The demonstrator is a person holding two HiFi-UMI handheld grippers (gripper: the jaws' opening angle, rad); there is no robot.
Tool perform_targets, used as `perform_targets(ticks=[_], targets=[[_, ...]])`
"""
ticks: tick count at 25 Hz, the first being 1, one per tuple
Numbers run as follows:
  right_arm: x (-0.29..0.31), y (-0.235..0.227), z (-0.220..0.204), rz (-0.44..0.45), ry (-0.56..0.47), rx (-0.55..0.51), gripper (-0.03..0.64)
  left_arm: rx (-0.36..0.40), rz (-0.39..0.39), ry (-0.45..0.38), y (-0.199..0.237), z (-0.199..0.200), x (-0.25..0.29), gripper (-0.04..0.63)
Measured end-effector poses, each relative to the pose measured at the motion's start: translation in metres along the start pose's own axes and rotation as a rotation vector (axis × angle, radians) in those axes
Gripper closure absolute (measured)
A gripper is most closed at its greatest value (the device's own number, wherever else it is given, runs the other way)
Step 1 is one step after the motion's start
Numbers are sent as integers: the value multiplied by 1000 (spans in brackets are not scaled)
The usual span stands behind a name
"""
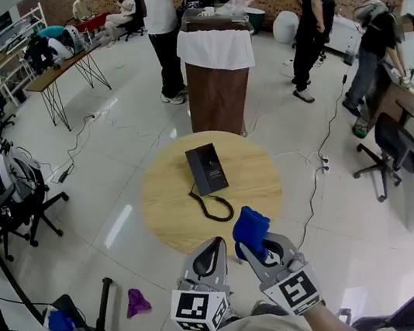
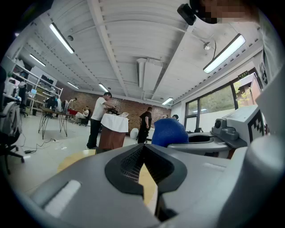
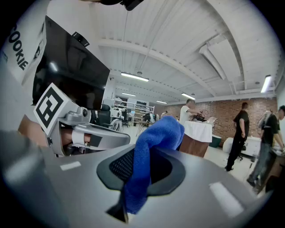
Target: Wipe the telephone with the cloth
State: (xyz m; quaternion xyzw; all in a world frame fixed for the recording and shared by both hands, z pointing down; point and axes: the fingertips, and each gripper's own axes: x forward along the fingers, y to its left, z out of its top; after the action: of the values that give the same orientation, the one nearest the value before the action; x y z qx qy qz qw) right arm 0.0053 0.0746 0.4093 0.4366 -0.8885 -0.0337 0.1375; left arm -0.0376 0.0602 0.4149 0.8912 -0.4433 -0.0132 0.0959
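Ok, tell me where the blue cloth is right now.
In the head view the blue cloth is clamped in the right gripper's jaws, just right of centre, at the near edge of the round wooden table, short of the black telephone.

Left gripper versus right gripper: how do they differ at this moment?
The left gripper is shut on nothing; the right gripper is shut on the blue cloth. The left gripper's tip shows bare, the right gripper's sits under bunched cloth. Both hang at the round table's near edge, short of the telephone.
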Motion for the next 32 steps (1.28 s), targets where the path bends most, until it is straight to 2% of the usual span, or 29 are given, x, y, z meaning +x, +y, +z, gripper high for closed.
perform_targets(ticks=[8,32], targets=[[9,4,-4,-4,13,7,555,-14,-14,14,9,-5,3,595],[78,-46,-7,7,-16,31,555,-8,7,69,64,-6,69,595]])
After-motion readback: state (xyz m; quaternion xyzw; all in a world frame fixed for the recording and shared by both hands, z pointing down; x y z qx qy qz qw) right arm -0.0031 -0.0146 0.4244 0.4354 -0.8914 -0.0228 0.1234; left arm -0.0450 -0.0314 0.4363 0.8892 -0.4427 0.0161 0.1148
